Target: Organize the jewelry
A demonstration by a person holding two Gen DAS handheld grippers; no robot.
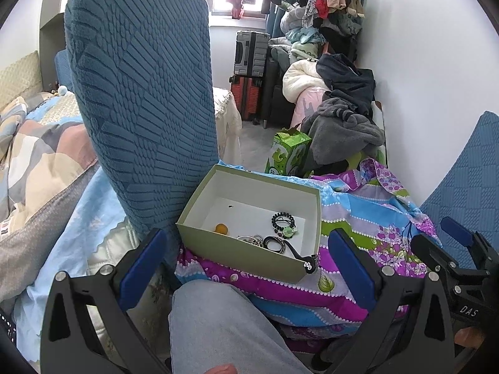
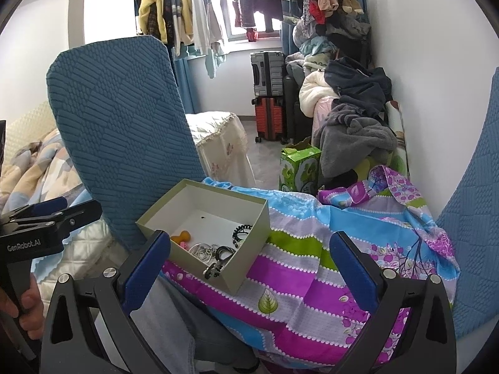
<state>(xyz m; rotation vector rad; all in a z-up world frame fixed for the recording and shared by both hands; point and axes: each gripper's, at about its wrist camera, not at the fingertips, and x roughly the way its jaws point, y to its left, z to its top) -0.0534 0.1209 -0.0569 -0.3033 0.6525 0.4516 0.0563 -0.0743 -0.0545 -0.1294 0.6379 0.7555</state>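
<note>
Both jaws gape; only right wrist shows hanging jackets (image 2: 174, 9).

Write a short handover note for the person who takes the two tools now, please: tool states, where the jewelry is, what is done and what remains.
Left tool: open, holds nothing, aimed at the box.
Right tool: open, holds nothing, over the cloth just right of the box.
Box: open, no lid in view, on the floral cloth beside the blue chair.
Inside: black bead bracelet, black cords, silver chain, small orange piece.
One black piece hangs over the near corner of the box.
Done: most jewelry is in the box.
Left: probably push the hanging piece inside. No loose jewelry shows on the cloth.
</note>
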